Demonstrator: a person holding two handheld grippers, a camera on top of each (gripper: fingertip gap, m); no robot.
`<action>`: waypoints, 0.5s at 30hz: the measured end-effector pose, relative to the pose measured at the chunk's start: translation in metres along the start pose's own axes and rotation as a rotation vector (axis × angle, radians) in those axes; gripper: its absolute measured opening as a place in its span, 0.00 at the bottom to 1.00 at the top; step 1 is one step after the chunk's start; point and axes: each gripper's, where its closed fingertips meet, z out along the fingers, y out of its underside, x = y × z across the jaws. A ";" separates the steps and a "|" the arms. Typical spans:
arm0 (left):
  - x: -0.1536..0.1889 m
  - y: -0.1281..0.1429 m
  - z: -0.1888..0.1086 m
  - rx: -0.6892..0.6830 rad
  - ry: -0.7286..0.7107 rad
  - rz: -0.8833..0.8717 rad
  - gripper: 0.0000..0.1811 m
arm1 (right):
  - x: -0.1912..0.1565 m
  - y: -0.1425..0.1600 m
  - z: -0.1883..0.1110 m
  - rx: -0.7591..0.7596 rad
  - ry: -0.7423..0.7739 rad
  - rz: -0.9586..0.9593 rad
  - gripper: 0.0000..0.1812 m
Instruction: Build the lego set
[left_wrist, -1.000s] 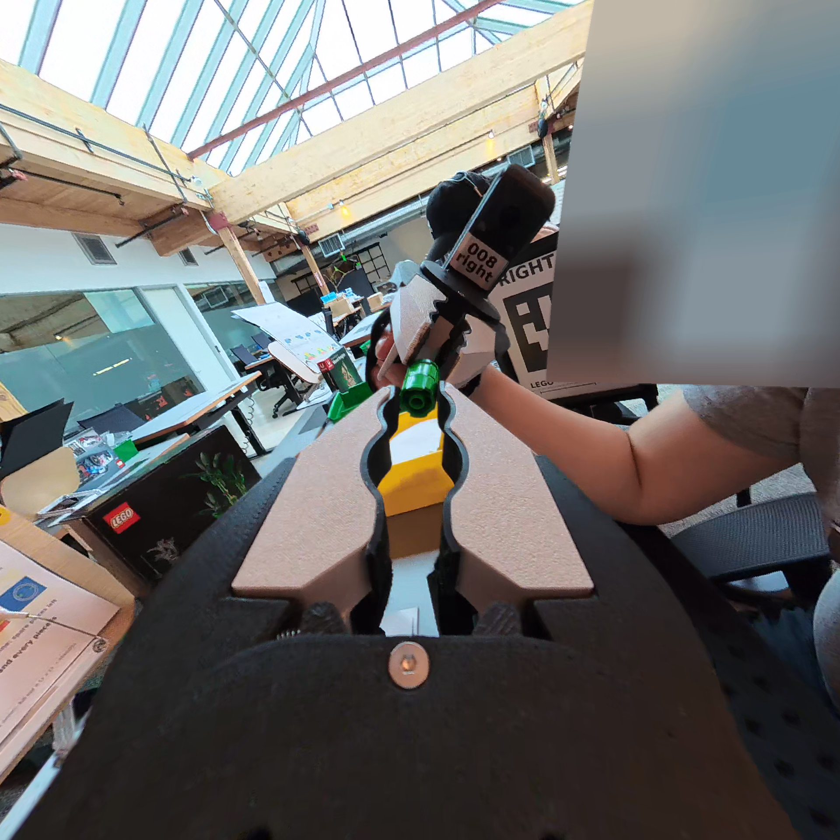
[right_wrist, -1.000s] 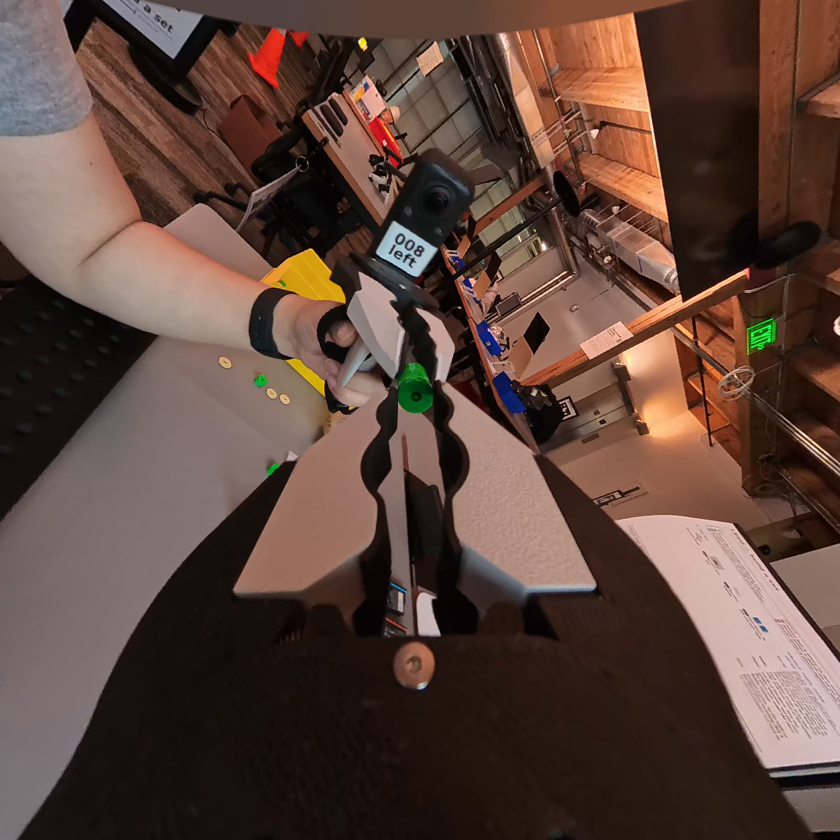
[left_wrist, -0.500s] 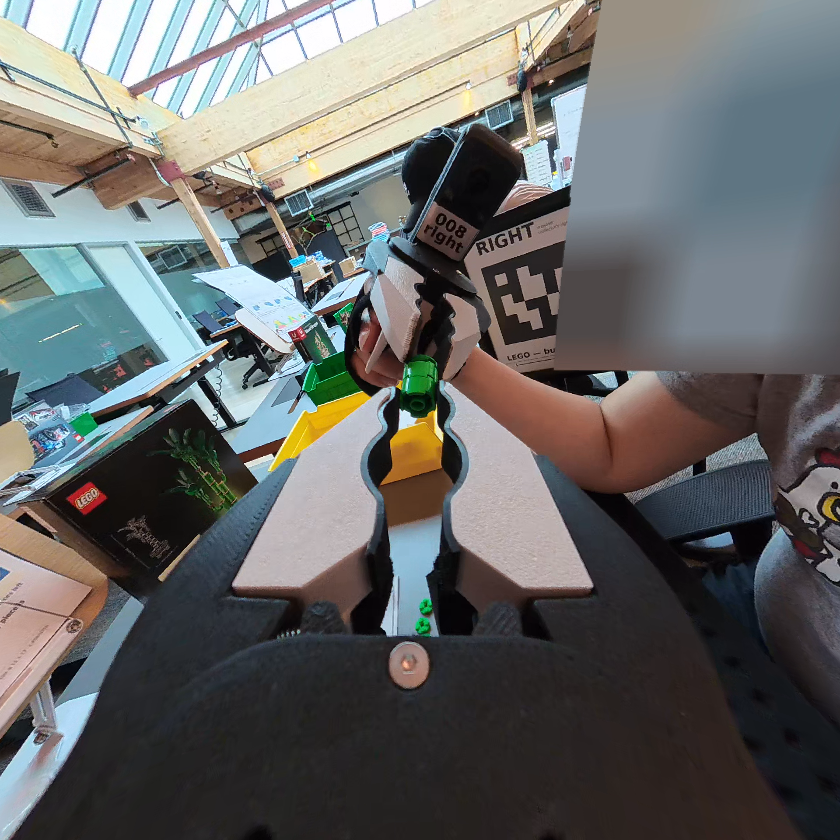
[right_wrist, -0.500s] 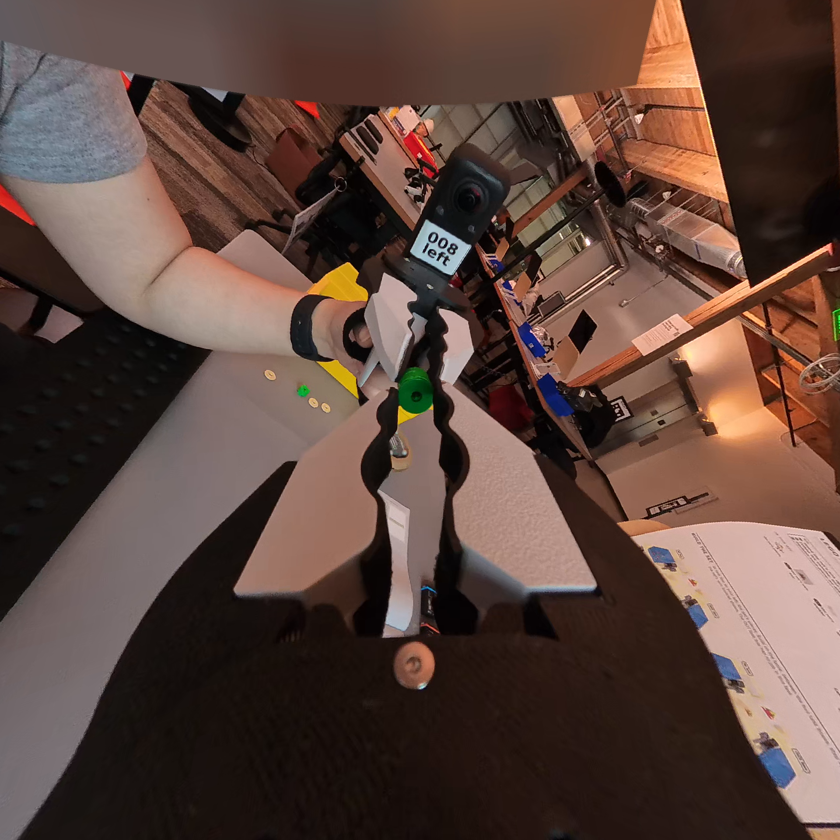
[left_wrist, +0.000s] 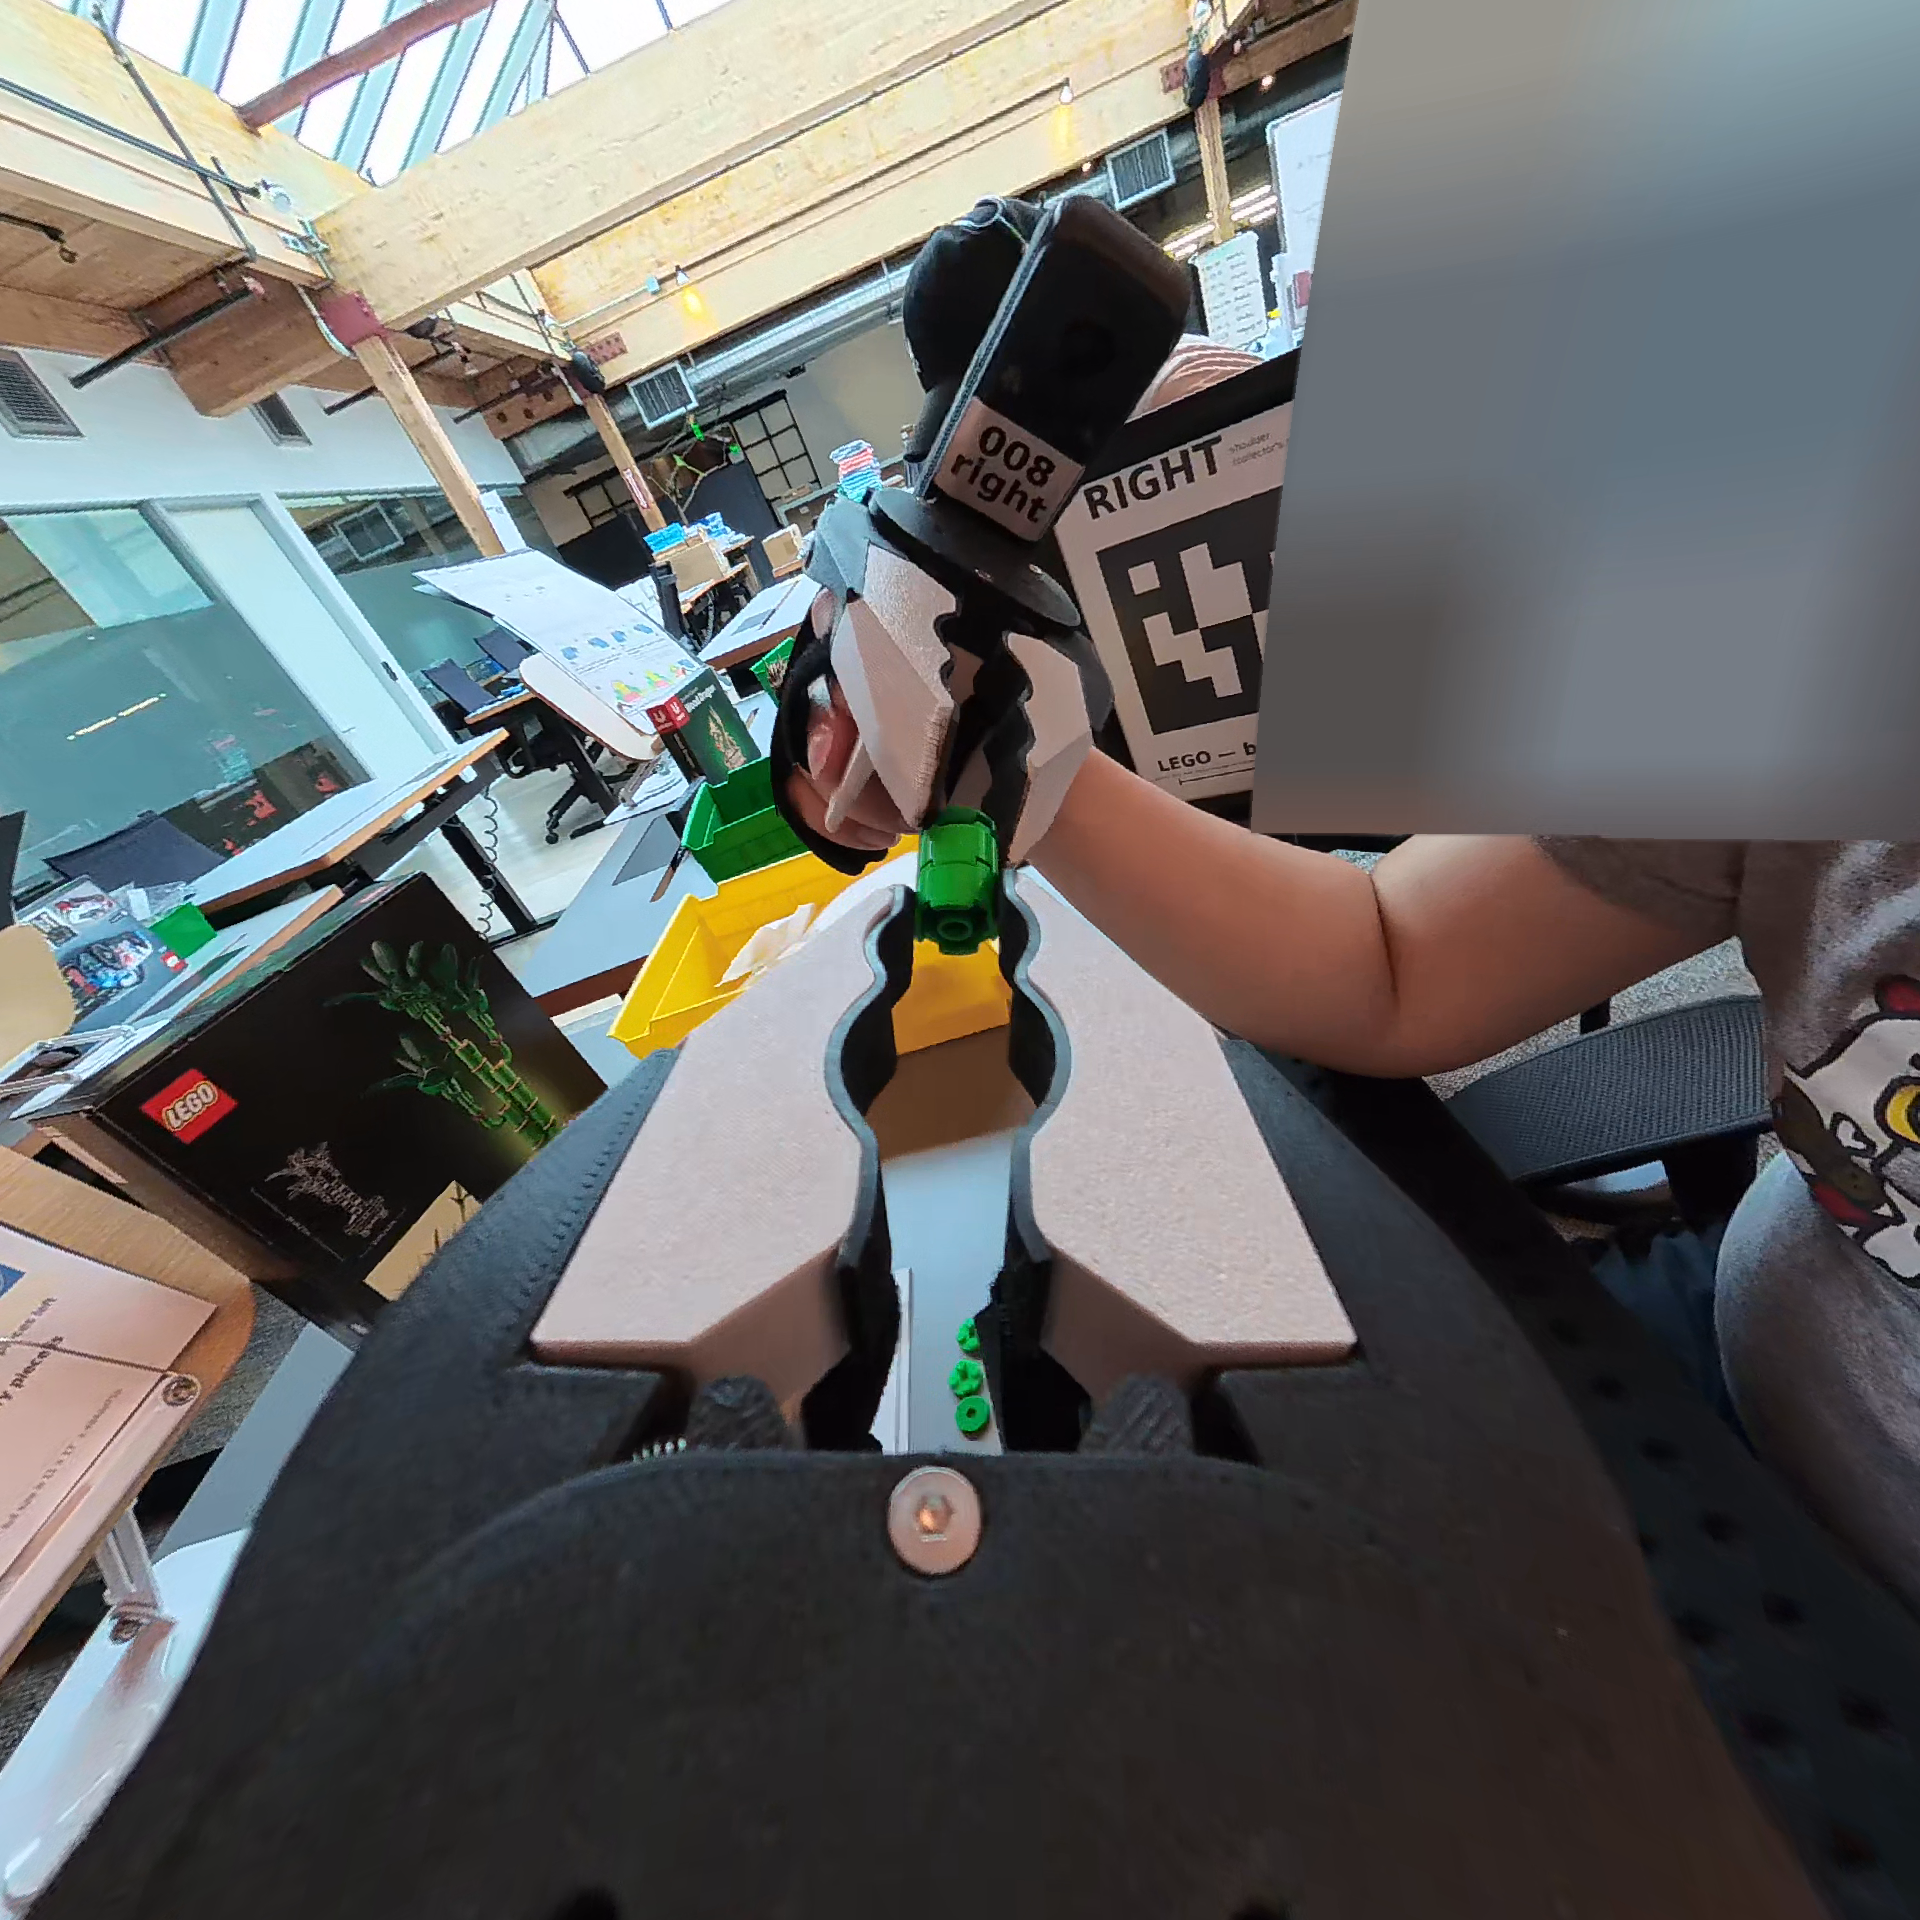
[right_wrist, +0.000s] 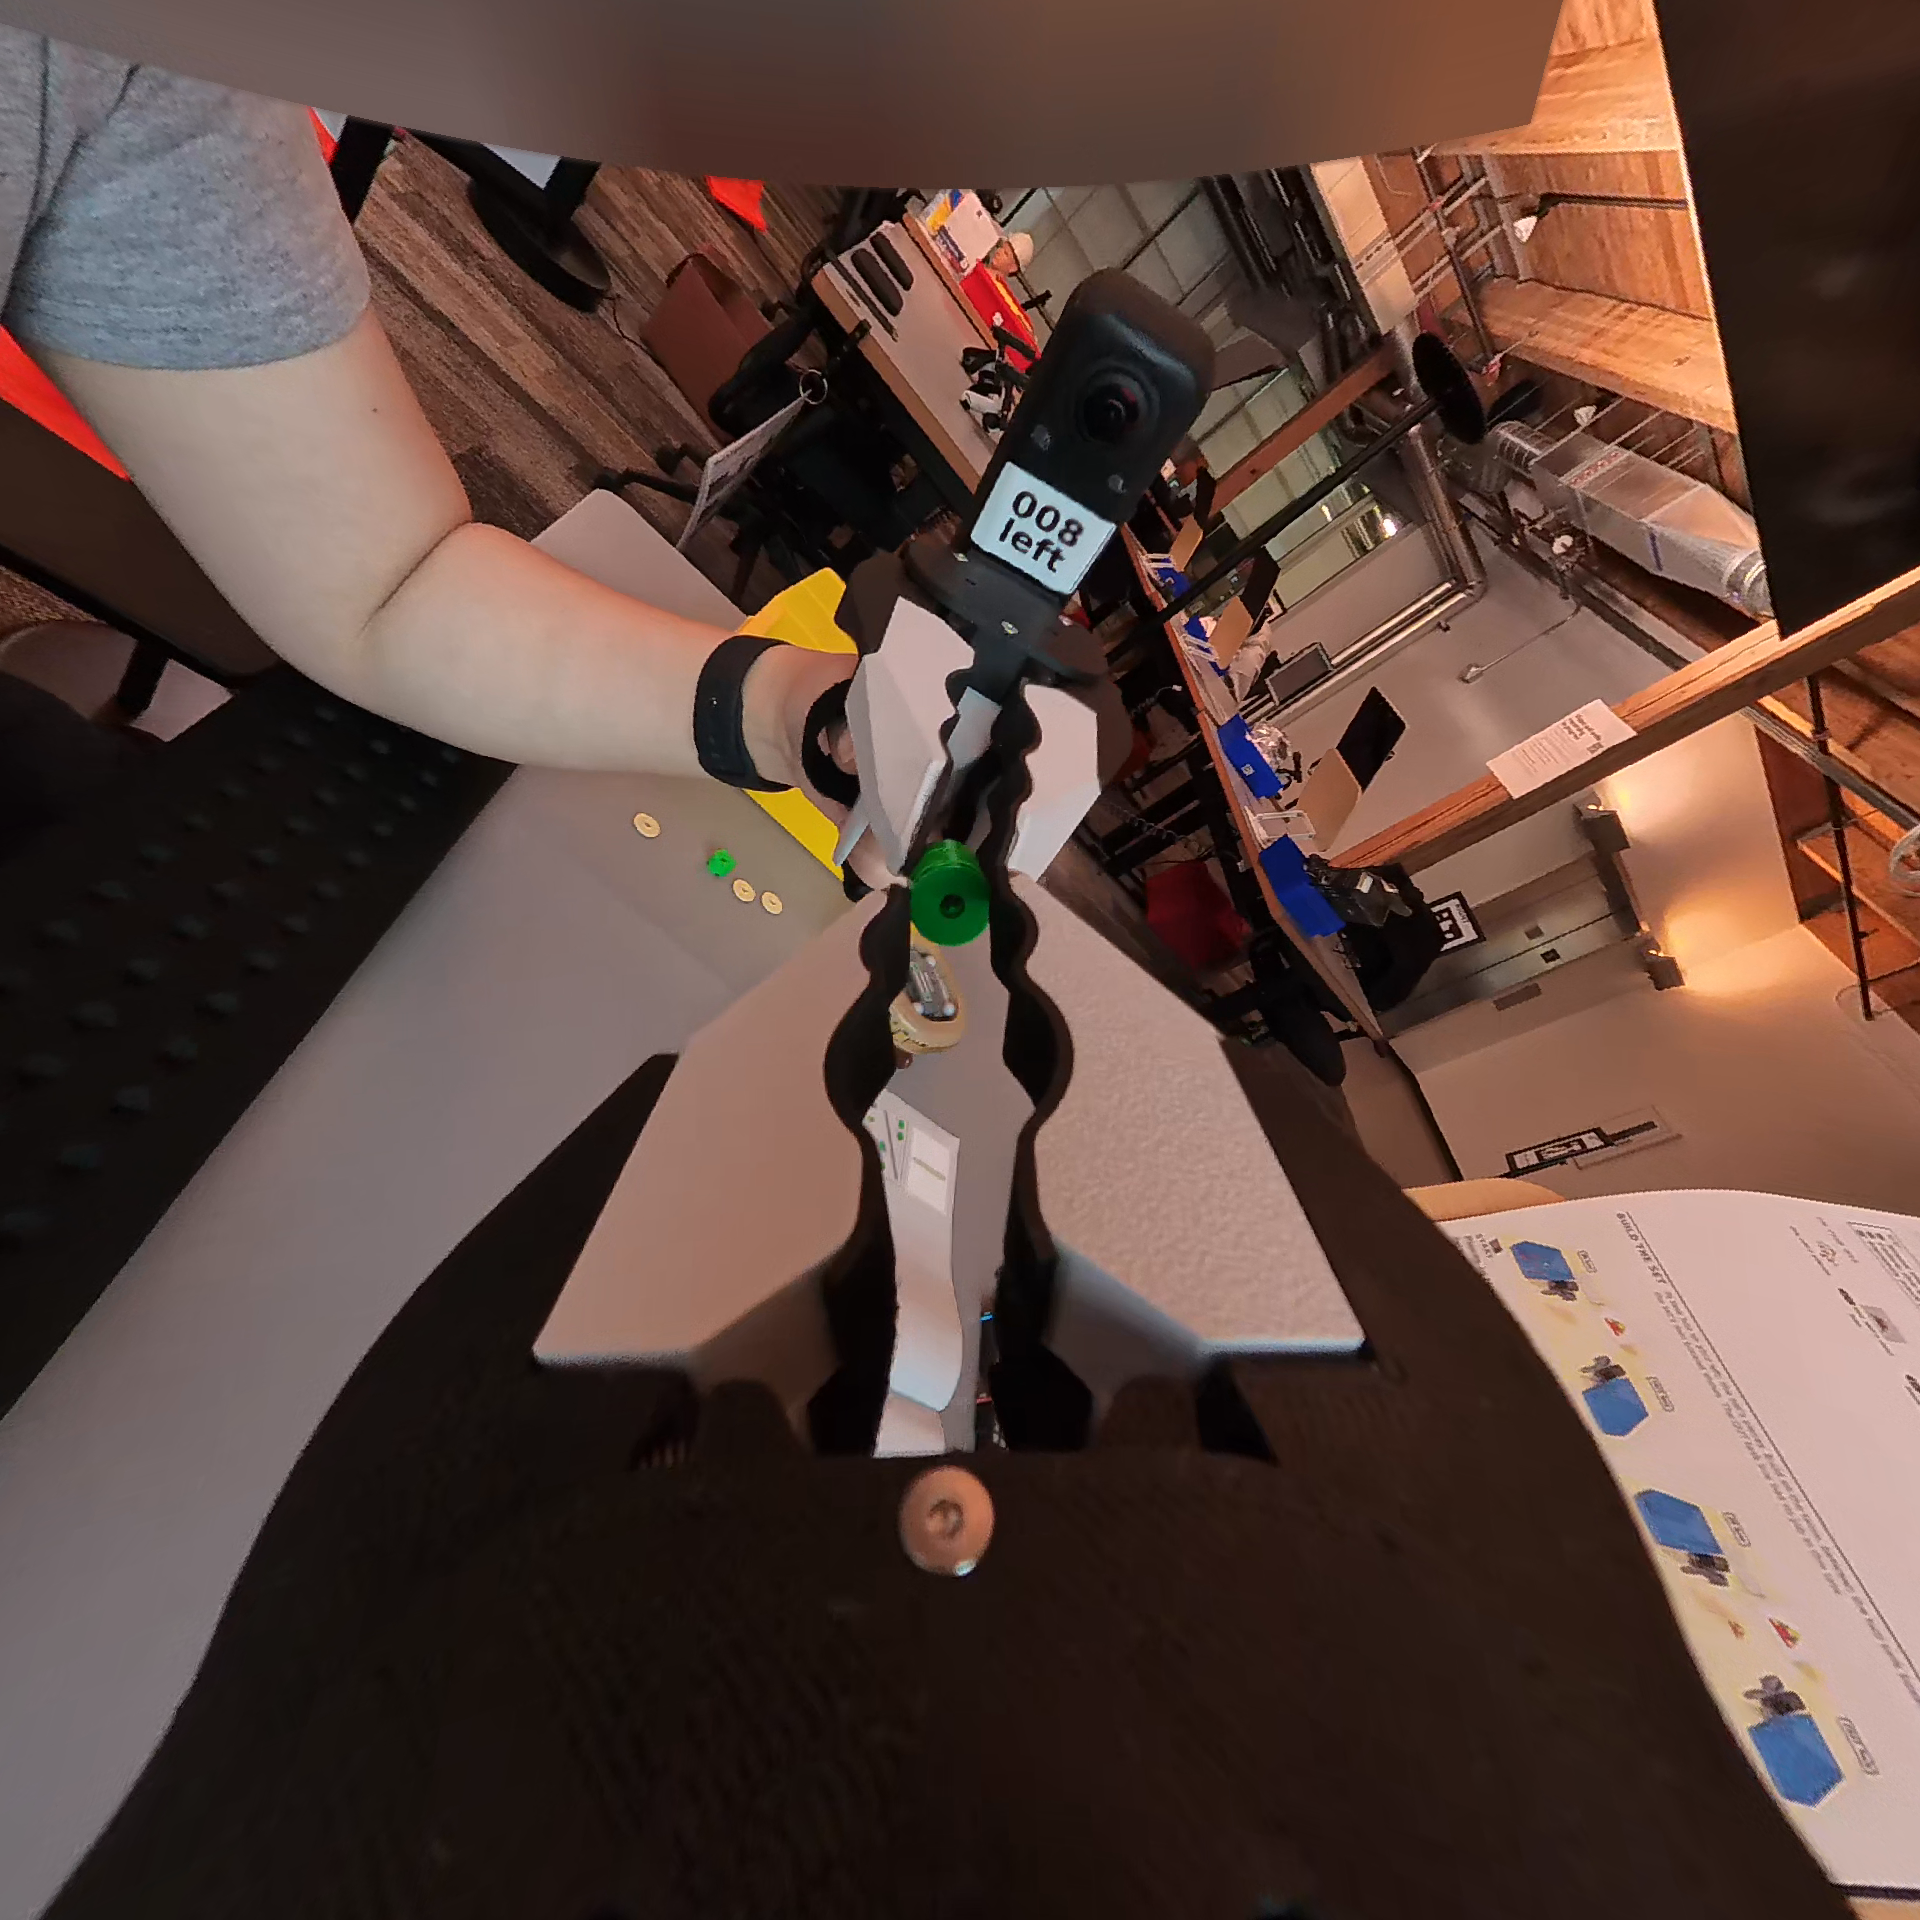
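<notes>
Here both grippers' fingers (left_wrist: 883, 935) pinch one green lego piece (left_wrist: 956, 878).

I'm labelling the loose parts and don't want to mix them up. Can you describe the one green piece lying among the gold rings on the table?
Start at the grey table and find the yellow bin at its far edge, behind the wrist. Just in front of the bin lie three flat gold rings. Among them sits the small green piece, the only green thing there.

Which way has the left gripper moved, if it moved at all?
Yes: the left gripper tipped downward; the yellow bin sits higher in its view, with less skylight.
</notes>
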 end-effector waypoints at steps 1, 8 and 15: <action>0.001 0.001 0.001 -0.003 0.004 0.000 0.07 | -0.001 0.001 0.000 -0.006 -0.006 0.003 0.08; -0.006 0.003 0.001 -0.007 -0.025 0.003 0.07 | 0.003 0.007 -0.001 -0.047 0.022 -0.008 0.08; -0.010 0.003 0.003 -0.022 -0.051 -0.028 0.07 | 0.006 0.009 -0.003 -0.059 0.041 -0.015 0.08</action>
